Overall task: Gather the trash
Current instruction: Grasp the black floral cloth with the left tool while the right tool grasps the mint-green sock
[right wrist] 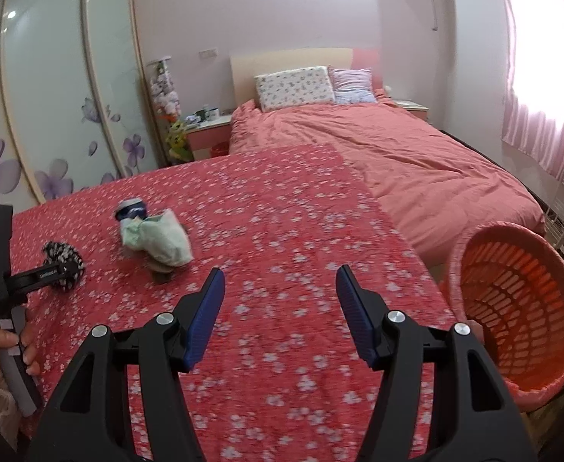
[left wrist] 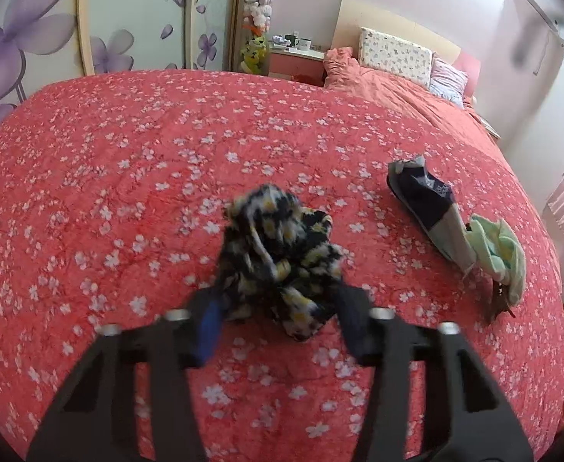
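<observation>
Two grippers were over a red bedspread (right wrist: 282,208) with small white flowers. The left gripper (left wrist: 278,308) was clamped on a black cloth with yellow and white flowers (left wrist: 278,254); the bunched cloth sat between its blue pads (left wrist: 209,327) and rose above them toward 12 o'clock. The picture was blurred there, but the fingers pressed the cloth from both sides.

The right gripper (right wrist: 280,288) had its fingers apart, and only the bedspread showed between them. In the right wrist view the left gripper was at 9 o'clock, with the black flowered cloth at its tip and a person's hand (right wrist: 1,346) around its handle.

Some other things lay on the bedspread. In the left wrist view a dark blue and grey sock (left wrist: 428,208) lay at about 2 o'clock from the held cloth, and just beside it, touching its lower end, was a pale green cloth (left wrist: 499,250). A small brown piece (left wrist: 499,300) lay under the edge of the green cloth; what it was I could not tell. Nothing stood between the held cloth and these things.

An orange plastic basket (right wrist: 520,308) with slotted walls stood at the edge of the bed, at 3 o'clock from the right gripper, tilted with its mouth toward the camera. No things showed inside it. Beyond the bedspread, at 12 o'clock, were a pink blanket (right wrist: 416,161), two pillows (right wrist: 293,86) and a headboard, with a wardrobe (right wrist: 51,96) with purple flowers at 10 o'clock.
</observation>
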### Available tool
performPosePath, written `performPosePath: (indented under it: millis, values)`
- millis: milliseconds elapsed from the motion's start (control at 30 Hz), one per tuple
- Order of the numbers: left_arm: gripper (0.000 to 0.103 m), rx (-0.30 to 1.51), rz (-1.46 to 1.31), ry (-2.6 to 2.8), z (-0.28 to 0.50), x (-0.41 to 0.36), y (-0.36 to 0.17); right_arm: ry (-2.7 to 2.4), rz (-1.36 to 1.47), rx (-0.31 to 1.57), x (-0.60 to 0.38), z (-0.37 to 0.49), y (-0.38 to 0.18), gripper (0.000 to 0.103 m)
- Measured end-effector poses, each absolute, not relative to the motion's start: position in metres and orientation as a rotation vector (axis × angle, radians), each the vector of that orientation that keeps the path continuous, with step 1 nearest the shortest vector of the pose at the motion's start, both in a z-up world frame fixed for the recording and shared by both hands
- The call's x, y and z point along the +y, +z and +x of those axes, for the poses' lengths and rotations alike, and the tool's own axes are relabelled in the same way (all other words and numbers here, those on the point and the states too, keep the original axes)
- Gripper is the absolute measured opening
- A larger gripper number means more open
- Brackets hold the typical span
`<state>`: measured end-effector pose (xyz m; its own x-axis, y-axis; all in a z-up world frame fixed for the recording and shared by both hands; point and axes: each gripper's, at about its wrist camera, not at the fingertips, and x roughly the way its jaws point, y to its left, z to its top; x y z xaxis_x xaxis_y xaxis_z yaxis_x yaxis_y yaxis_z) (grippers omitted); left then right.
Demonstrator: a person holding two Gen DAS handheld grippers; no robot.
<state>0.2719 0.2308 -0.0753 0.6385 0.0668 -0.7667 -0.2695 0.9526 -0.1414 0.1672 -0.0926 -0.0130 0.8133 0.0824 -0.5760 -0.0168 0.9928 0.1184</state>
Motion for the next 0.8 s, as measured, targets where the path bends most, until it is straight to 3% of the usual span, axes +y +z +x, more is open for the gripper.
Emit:
performPosePath:
  millis: [67,100,333,533,733,800]
  values:
    - [0.018,0.860,-0.264,0.182,0.272,0.236,-0.074,0.071,0.103,0.626,-0.085,0.170,-0.014,0.060]
    - [0.017,0.857,-0.268,0.176,0.271,0.239,-0.073,0.082,0.100,0.629,-0.081,0.172,-0.014,0.060]
    - [0.017,0.841,-0.272,0.204,0.263,0.256,-0.077,0.169,0.110,0.656,-0.045,0.200,-0.017,0.060]
    - [0.021,0.841,-0.284,0.191,0.263,0.259,-0.077,0.245,0.085,0.693,-0.005,0.233,-0.022,0.052]
    - [0.022,0.840,-0.292,0.185,0.263,0.261,-0.077,0.243,0.033,0.725,0.019,0.255,-0.030,0.052]
    - [0.022,0.840,-0.294,0.183,0.263,0.261,-0.077,0.241,0.018,0.741,0.023,0.259,-0.033,0.046]
